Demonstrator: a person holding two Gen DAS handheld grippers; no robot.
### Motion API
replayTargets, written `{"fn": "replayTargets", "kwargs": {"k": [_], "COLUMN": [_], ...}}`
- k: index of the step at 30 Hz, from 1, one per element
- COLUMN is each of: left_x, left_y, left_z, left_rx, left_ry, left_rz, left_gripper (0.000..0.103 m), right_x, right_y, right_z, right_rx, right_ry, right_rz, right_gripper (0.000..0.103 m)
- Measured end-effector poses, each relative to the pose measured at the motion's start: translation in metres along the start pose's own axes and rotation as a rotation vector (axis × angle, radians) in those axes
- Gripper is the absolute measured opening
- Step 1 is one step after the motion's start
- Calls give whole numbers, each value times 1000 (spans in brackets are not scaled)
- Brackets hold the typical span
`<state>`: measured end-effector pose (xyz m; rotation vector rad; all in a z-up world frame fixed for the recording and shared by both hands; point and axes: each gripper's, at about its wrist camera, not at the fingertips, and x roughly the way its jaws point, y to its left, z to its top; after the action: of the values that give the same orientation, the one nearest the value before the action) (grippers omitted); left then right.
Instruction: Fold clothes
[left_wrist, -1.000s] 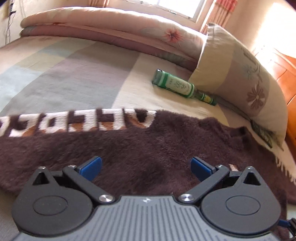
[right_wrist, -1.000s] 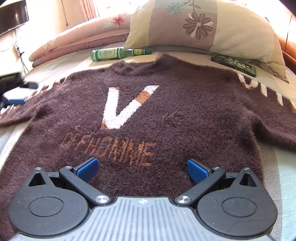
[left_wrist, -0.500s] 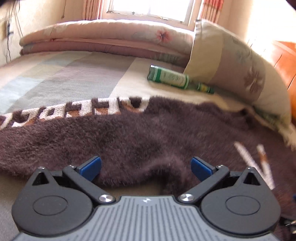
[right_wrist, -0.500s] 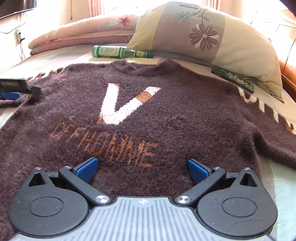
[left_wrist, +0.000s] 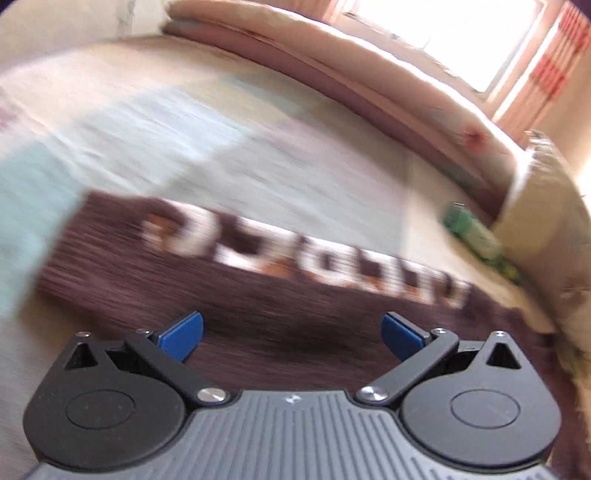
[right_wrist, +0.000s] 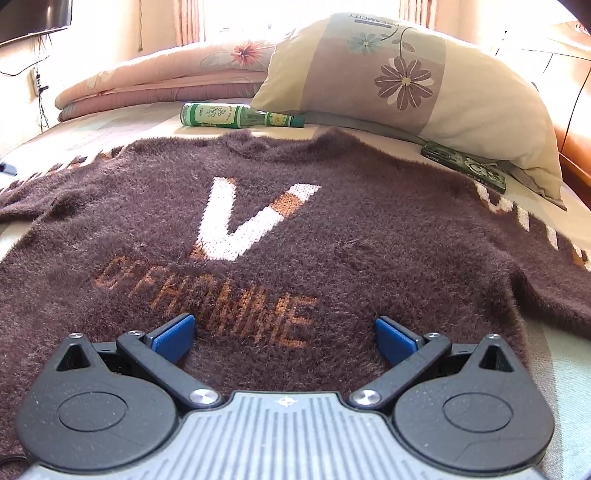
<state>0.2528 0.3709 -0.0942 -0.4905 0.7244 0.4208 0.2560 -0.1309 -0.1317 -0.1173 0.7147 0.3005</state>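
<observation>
A fuzzy dark brown sweater (right_wrist: 332, 229) with a white V and orange lettering lies flat, front up, on the bed. My right gripper (right_wrist: 283, 334) hovers open over its lower hem, with nothing between the blue pads. In the blurred left wrist view the sweater's left sleeve (left_wrist: 258, 280), with white and orange letters, stretches across the bedspread. My left gripper (left_wrist: 291, 332) is open just above the sleeve and holds nothing.
A green glass bottle (right_wrist: 236, 116) lies near the collar, also in the left wrist view as the bottle (left_wrist: 476, 236). A floral pillow (right_wrist: 413, 85), a dark green packet (right_wrist: 465, 166) and a folded pink quilt (right_wrist: 155, 88) sit at the bed's head.
My left gripper has swung left along the sleeve toward its cuff end, and its view is now motion-blurred. The right gripper has lowered slightly and stays open over the hem.
</observation>
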Motion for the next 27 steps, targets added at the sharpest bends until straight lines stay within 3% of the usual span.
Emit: {"fn": "replayTargets", "kwargs": {"k": [3,4,5,9,11,16,19,23,27], "left_x": [6,5,0,-22,-22,-19,-28,-42,-49], "left_y": [20,24,28,23,14,-4,0,16,27], "left_z": [3,4,5,17,18,10,10,19,23], "left_rx": [37,35,25,-26,16,151,140,74,52], "left_ry": [-32,-37,-50,-111,-81,-16,-22,-32,-38], "left_rz": [286,329,321,40,-31,-92,-138,-252,-256], "left_gripper": [102,101,101,102,102,102,102,102,102], "right_x": [2,2,1,-3,-7,-21,-3,40,91], "right_y": [0,0,0,14,30,91,137,201,258], "right_z": [0,1,1,19,37,99,133,160,178], "right_rx": [-1,-3,-4,-39,-83,-176,-239,-302,-345], "right_ry": [-4,-3,0,79,99,36,36,51,109], "right_rz": [1,0,-2,-56,-64,70,145,209,254], "right_gripper": [103,103,103,103,103,103,103,103,103]}}
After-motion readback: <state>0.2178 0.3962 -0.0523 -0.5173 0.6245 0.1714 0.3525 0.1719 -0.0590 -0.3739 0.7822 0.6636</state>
